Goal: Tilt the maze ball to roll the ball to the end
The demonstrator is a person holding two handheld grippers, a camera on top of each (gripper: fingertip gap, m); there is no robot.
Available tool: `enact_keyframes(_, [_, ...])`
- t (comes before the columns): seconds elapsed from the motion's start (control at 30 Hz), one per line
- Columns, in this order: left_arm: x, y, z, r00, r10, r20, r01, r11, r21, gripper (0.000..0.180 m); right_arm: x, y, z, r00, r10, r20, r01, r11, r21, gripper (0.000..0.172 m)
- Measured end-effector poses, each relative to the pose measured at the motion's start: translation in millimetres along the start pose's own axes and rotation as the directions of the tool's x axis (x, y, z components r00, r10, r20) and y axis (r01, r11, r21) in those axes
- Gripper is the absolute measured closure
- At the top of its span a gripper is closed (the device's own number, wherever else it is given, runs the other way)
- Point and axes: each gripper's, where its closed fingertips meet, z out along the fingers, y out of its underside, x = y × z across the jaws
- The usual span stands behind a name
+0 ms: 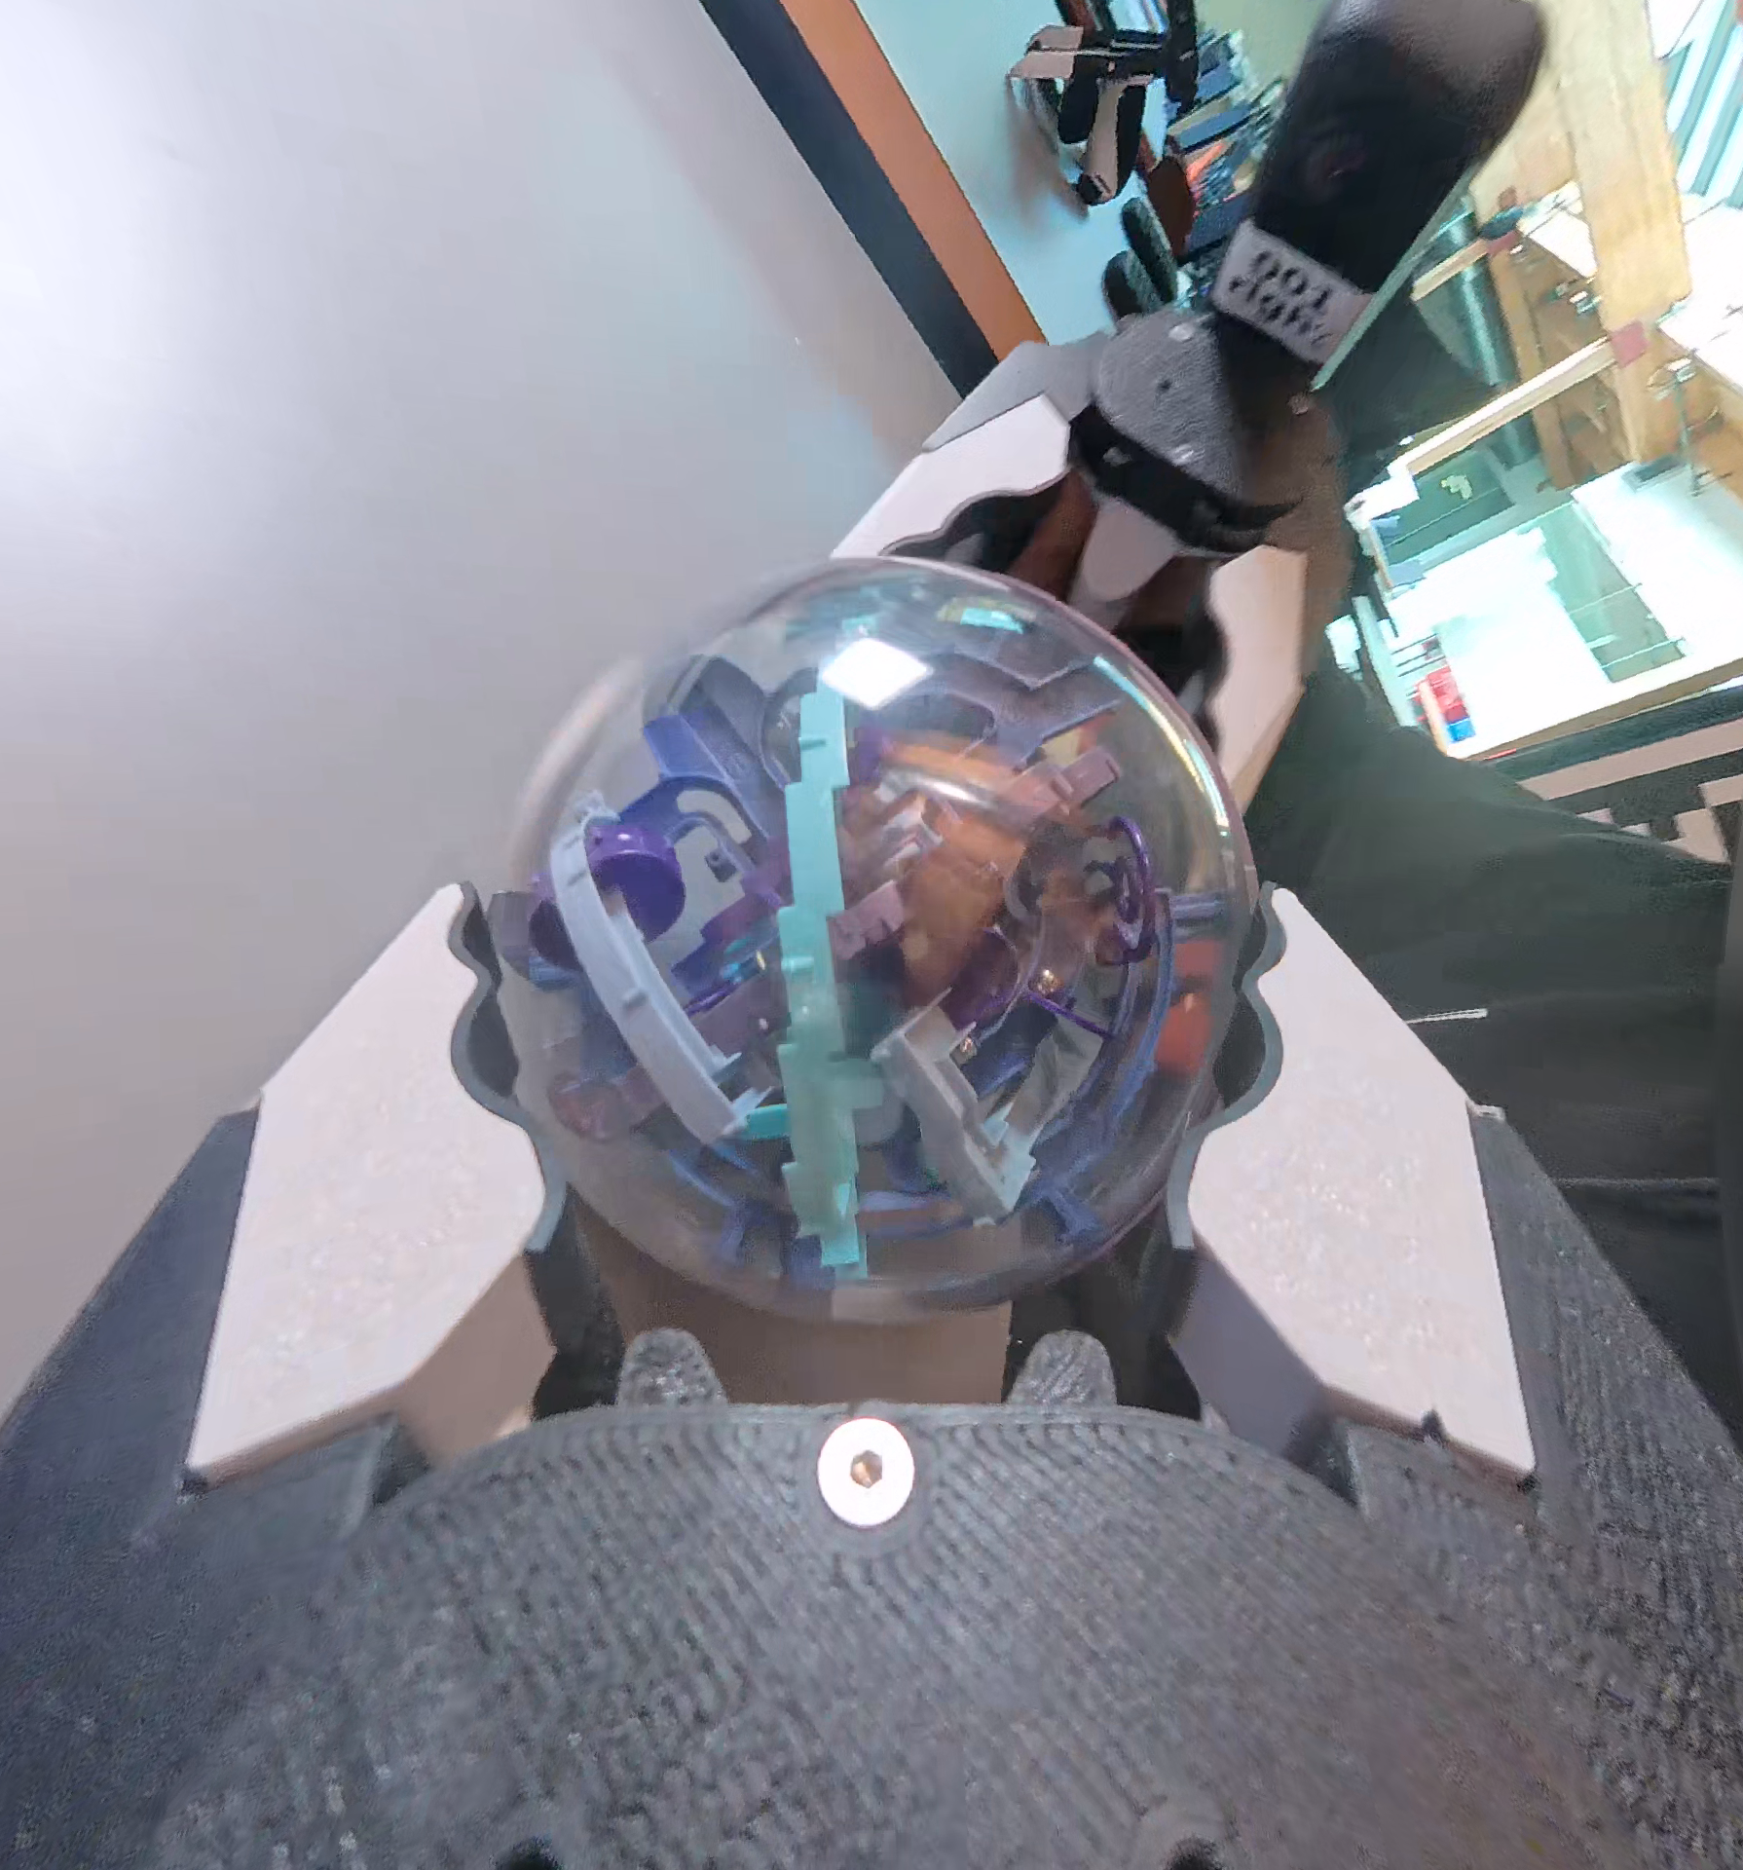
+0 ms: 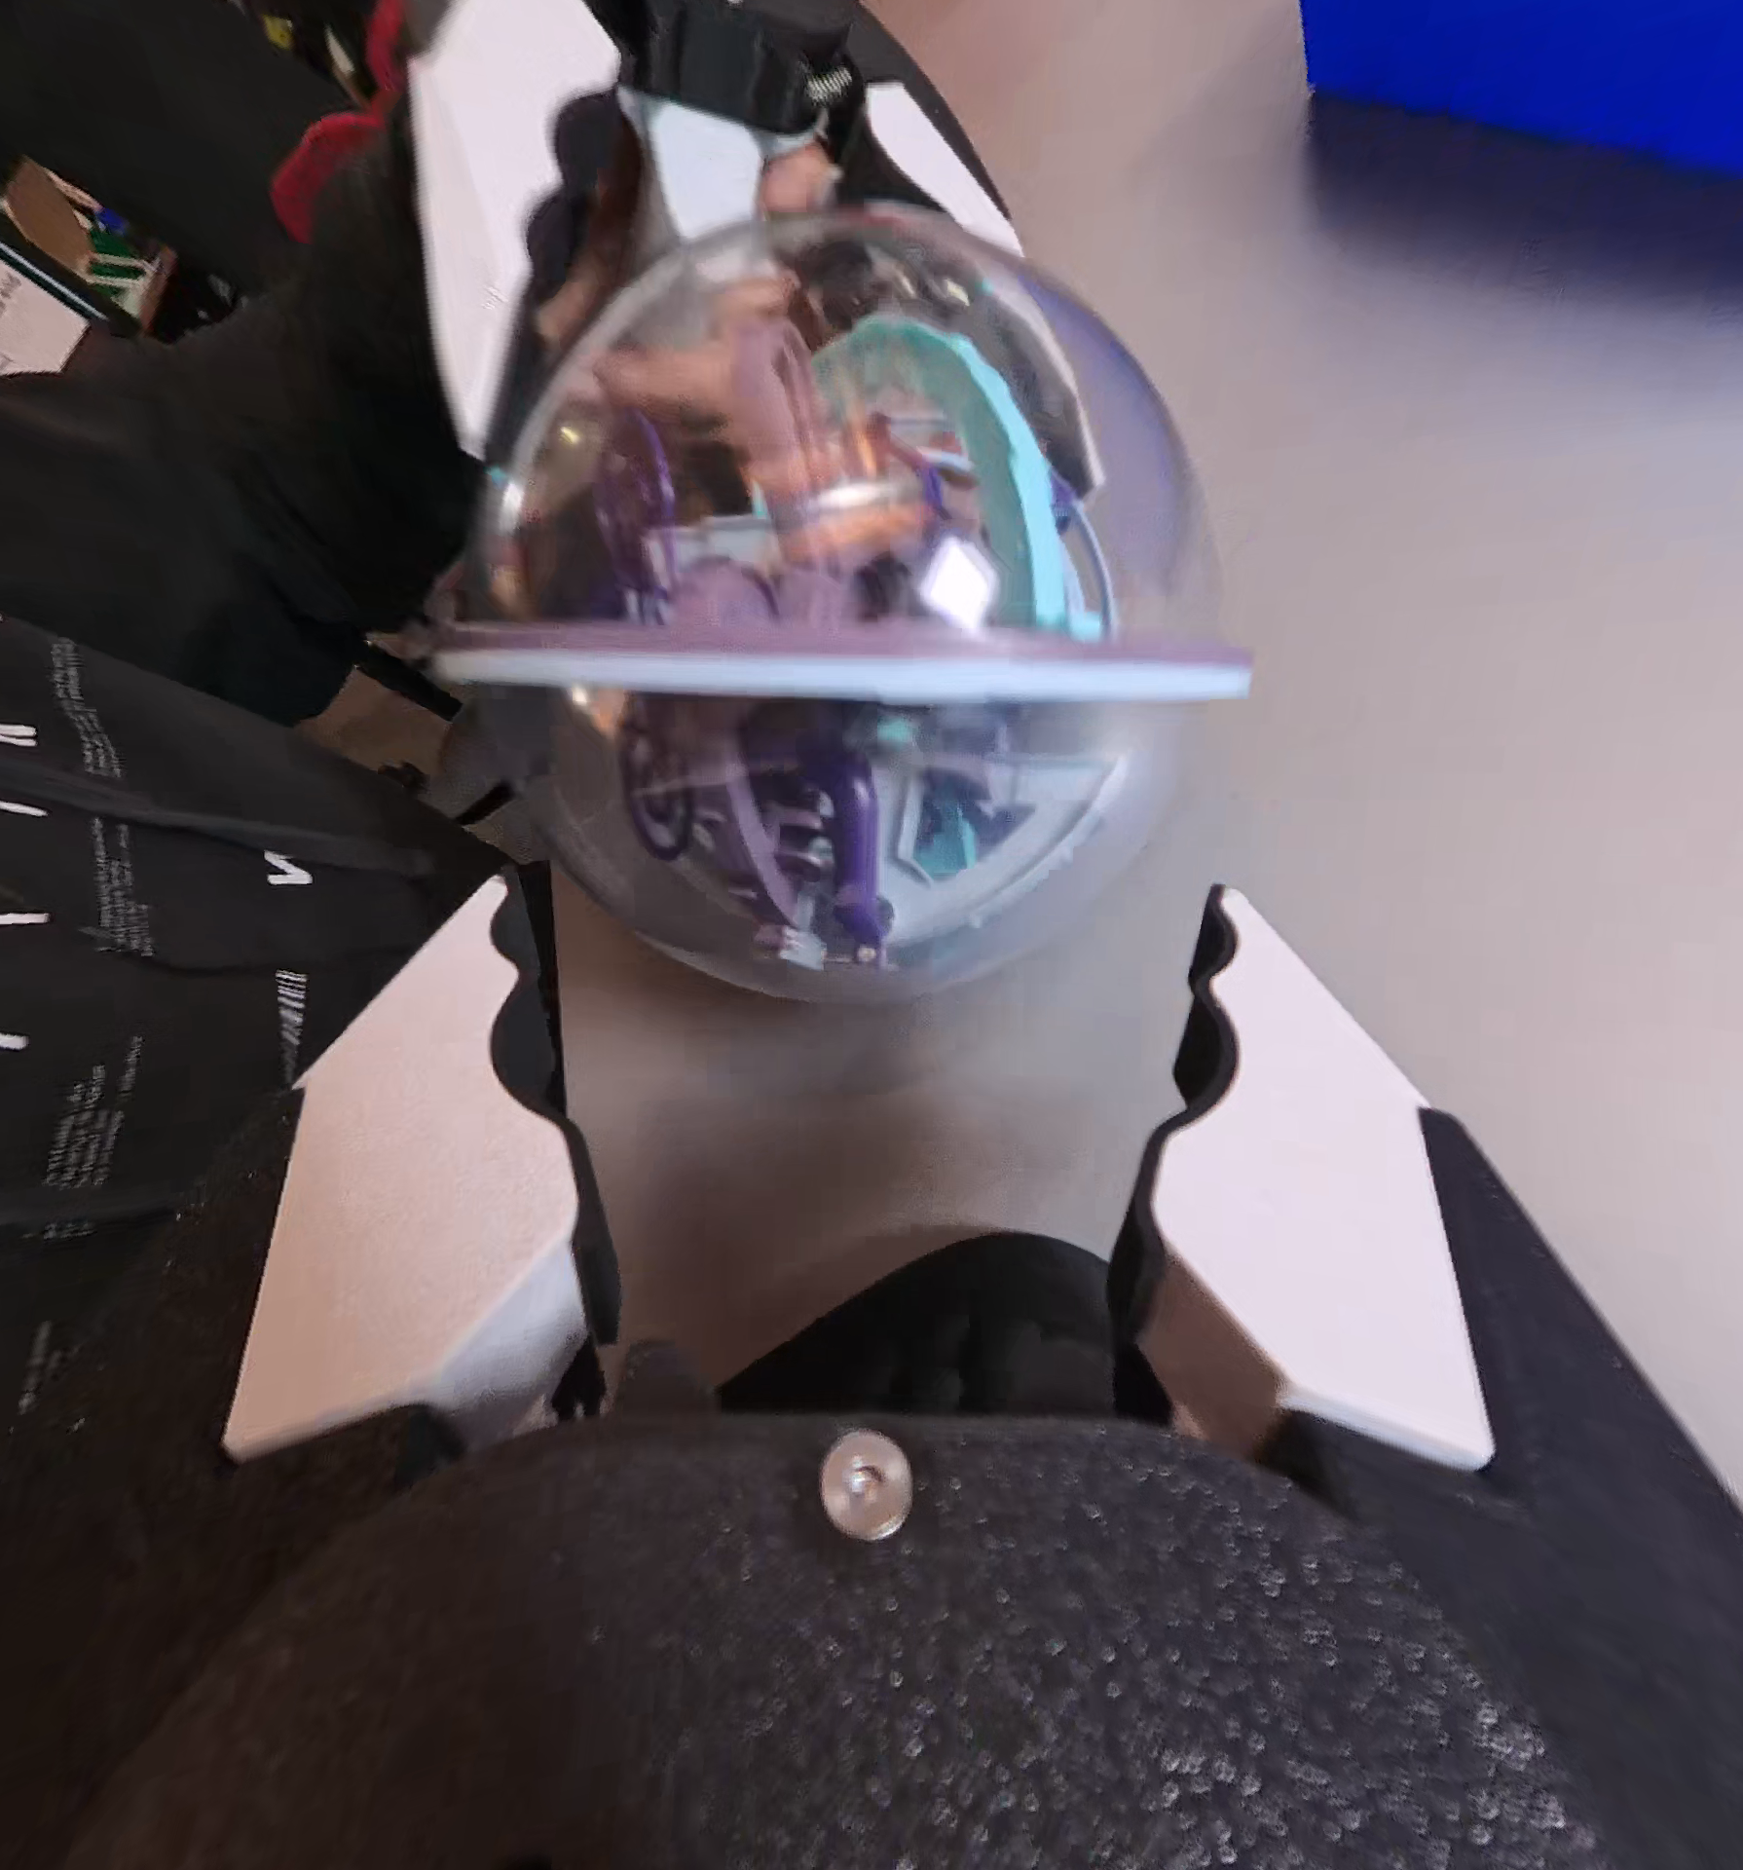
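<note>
Maze ball (image 1: 873, 951) fills the left gripper (image 1: 867, 961); bare table (image 1: 240, 405) lies leftward

The left hand-held gripper (image 1: 867, 971) has its fingers spread wide, and both wavy pads (image 1: 488, 1002) press against the sides of the clear maze ball (image 1: 878, 941). The right hand-held gripper (image 2: 857, 971) points at the ball from the opposite side, fingers (image 2: 529, 1012) wide apart and short of it.

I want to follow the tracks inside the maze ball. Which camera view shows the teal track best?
The left wrist view: the teal track runs sharp and nearly unbroken down the maze ball, which sits between the left gripper's fingers. The right wrist view shows only a blurred teal arc above the ball's rim.
</note>
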Motion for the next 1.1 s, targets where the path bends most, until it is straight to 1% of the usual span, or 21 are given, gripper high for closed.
enact_keyframes(0.07, [3,-2,2,0.997,0.056,0.045,-0.056,0.998,-0.012,0.040,-10,-12,-12,0.997,-0.065,-0.029,0.066,0.998,0.022,0.045])
enact_keyframes(0.17, [9,-3,6,0.976,0.182,0.115,-0.178,0.983,-0.044,0.041,-18,-20,-17,0.971,-0.189,-0.148,0.194,0.981,0.018,0.041])
enact_keyframes(0.23, [15,-2,12,0.954,0.261,0.148,-0.253,0.965,-0.071,0.041,-20,-18,-9,0.945,-0.249,-0.211,0.254,0.967,-0.002,0.038])
enact_keyframes(0.3, [22,-1,19,0.928,0.334,0.168,-0.322,0.942,-0.094,0.042,-16,-13,-1,0.922,-0.284,-0.264,0.290,0.957,-0.017,0.040])
enact_keyframes(0.33, [25,-2,21,0.910,0.376,0.176,-0.364,0.926,-0.095,0.043,-16,-9,4,0.915,-0.304,-0.264,0.308,0.951,-0.026,0.035])
enact_keyframes(0.37, [29,-3,21,0.894,0.412,0.176,-0.403,0.911,-0.086,0.043,-18,-4,7,0.916,-0.312,-0.251,0.316,0.948,-0.027,0.040])
enact_keyframes(0.4, [34,-4,19,0.889,0.429,0.161,-0.424,0.903,-0.069,0.041,-17,0,9,0.912,-0.320,-0.255,0.324,0.946,-0.029,0.040])
enact_keyframes(0.5, [40,-4,0,0.888,0.440,0.137,-0.444,0.896,-0.002,0.034,-16,7,11,0.906,-0.331,-0.262,0.339,0.941,-0.016,0.041])
enact_keyframes(0.6, [22,15,-16,0.899,0.409,0.155,-0.418,0.908,0.025,0.029,-16,7,11,0.905,-0.328,-0.273,0.349,0.937,0.032,0.042])
enact_keyframes(0.7, [4,38,-14,0.933,0.329,0.145,-0.341,0.938,0.066,0.029,-15,8,14,0.886,-0.352,-0.303,0.384,0.922,0.051,0.042])
enact_keyframes(0.8, [1,49,-2,0.951,0.287,0.113,-0.299,0.949,0.101,0.034,-10,13,22,0.843,-0.403,-0.357,0.438,0.899,0.017,0.042])
enact_keyframes(0.9, [-2,45,-1,0.925,0.344,0.161,-0.363,0.926,0.105,0.035,-3,16,29,0.807,-0.431,-0.403,0.461,0.887,-0.025,0.043])
enact_keyframes(1.03, [-4,38,-6,0.888,0.407,0.215,-0.428,0.902,0.056,0.035,3,20,35,0.805,-0.430,-0.409,0.451,0.891,-0.051,0.044])
enact_keyframes(1.1, [-4,37,-9,0.863,0.452,0.225,-0.471,0.881,0.036,0.036,1,24,37,0.825,-0.425,-0.373,0.442,0.896,-0.045,0.044])
